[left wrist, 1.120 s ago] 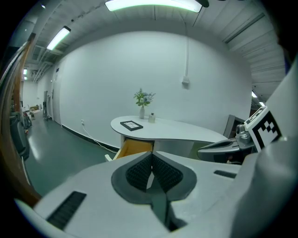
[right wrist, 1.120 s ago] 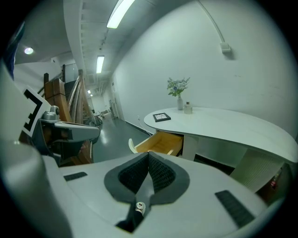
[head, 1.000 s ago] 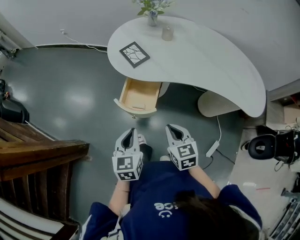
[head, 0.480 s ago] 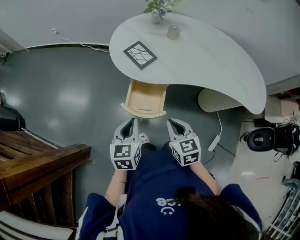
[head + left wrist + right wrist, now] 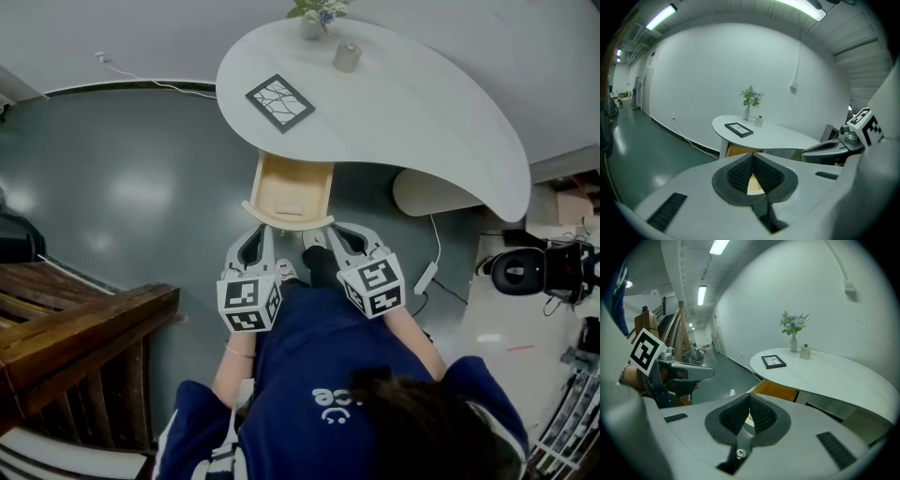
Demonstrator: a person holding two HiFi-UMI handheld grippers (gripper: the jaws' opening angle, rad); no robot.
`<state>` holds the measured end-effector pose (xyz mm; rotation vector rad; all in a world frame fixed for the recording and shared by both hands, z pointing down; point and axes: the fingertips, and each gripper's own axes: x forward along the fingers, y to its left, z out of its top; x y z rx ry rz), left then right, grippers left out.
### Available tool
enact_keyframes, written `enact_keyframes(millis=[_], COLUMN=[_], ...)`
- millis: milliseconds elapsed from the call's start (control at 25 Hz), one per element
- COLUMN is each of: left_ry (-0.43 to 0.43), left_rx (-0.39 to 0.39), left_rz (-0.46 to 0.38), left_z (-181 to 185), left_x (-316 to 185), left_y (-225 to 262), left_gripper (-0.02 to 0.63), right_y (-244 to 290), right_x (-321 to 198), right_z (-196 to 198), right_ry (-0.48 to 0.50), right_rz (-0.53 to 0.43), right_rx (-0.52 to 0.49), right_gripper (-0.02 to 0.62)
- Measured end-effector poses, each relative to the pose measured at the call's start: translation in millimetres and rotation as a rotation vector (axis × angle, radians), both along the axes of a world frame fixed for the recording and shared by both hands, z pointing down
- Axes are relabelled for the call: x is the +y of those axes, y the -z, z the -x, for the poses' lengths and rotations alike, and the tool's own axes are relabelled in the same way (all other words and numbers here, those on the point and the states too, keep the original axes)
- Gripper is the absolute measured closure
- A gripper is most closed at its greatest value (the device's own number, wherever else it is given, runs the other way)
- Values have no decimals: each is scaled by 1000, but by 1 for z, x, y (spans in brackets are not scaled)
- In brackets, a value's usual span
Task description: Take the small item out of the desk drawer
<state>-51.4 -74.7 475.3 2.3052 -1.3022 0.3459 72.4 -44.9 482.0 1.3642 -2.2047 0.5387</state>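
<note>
**Head view:** The drawer (image 5: 292,183) stands pulled out from under the white table (image 5: 422,112). The small item (image 5: 289,208), a pale flat piece, lies on the drawer's floor close to its front panel. You hold your left hand-held gripper (image 5: 263,234) just outside the drawer's front, at its left corner, and your right hand-held gripper (image 5: 339,234) just outside the front at its right corner. Both point toward the drawer. The small item sits between the two tips and a little beyond them, inside the drawer, and neither one touches it. Beyond the drawer, a framed picture (image 5: 279,102), a small jar (image 5: 347,56) and a vase of flowers (image 5: 314,19) stand on the table top.

**Left gripper view:** The ribbed pads of your left hand-held gripper (image 5: 751,158) meet at their tips and nothing is pinched between them. The drawer (image 5: 740,151) shows as a strip of wood under the table (image 5: 787,136), ahead of the jaws. The small item cannot be made out here.

**Right gripper view:** Your right hand-held gripper (image 5: 750,399) is closed too, pads together and empty. The drawer (image 5: 776,391) lies just ahead of it under the table (image 5: 834,376).
</note>
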Motion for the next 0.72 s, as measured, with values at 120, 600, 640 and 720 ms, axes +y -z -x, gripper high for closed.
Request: enact_keyframes(millis=[120, 600, 640, 720], left_ry=[36, 180, 190, 215], left_rx=[-12, -58, -62, -68], left_rz=[10, 9, 9, 11], left_z=[3, 11, 12, 16], left_x=[-8, -44, -46, -49], left_y=[-4, 7, 7, 7], left_gripper=[603, 603, 603, 603], right_y=[-2, -10, -12, -17], right_x=[-13, -71, -74, -79], right_z=[4, 14, 15, 18], right_ry=[53, 255, 278, 325], right_rz=[9, 86, 99, 122], right_rx=[-2, -23, -19, -2], right_gripper=[586, 586, 586, 586])
